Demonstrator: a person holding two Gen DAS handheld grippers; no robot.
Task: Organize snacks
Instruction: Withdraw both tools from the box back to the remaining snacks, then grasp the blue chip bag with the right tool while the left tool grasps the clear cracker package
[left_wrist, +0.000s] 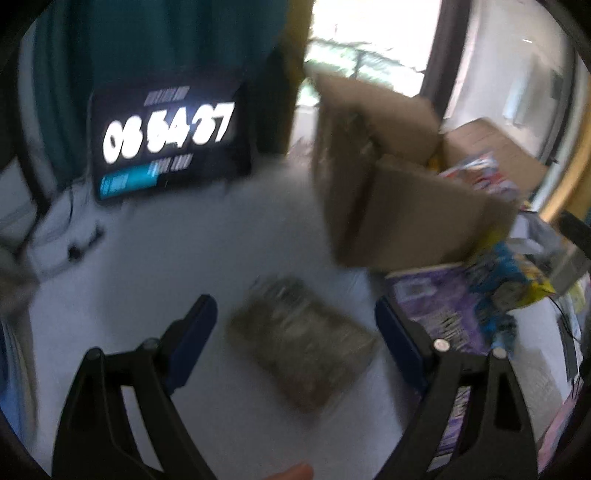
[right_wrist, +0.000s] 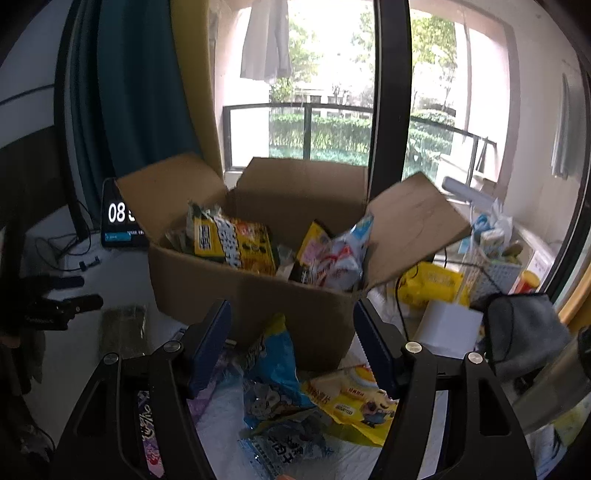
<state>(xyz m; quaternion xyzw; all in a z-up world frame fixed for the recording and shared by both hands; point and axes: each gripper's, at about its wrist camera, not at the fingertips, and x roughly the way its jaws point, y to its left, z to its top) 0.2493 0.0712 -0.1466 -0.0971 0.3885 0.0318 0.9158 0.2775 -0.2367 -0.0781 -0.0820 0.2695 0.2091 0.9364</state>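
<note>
While both tools hover empty, the snacks lie in two groups: several packets stand inside an open cardboard box (right_wrist: 258, 291), and others are scattered on the white tabletop (left_wrist: 147, 295) in front of it. Nearest the right hand-held gripper (right_wrist: 291, 347) are a blue snack bag (right_wrist: 273, 373) leaning against the box's front wall and a yellow packet (right_wrist: 354, 402) lying flat beside it, the two just touching. This gripper's jaws stand wide apart, framing the blue bag without gripping it.

From the blurred left wrist view, the left hand-held gripper (left_wrist: 295, 332) also has its jaws spread, holding nothing. Between them on the tabletop lies a flat olive-grey packet (left_wrist: 299, 343), apart from the box, with a purple packet (left_wrist: 439, 306) to its right.

Behind the box a dark screen (left_wrist: 166, 144) shows a timer, and a teal curtain (right_wrist: 140, 92) hangs beside a window.

The likely step is picking up a loose packet for the box. To do it well, lower over the flat packet, pinch one edge rather than the middle, and lift clear of the flaps before releasing.
</note>
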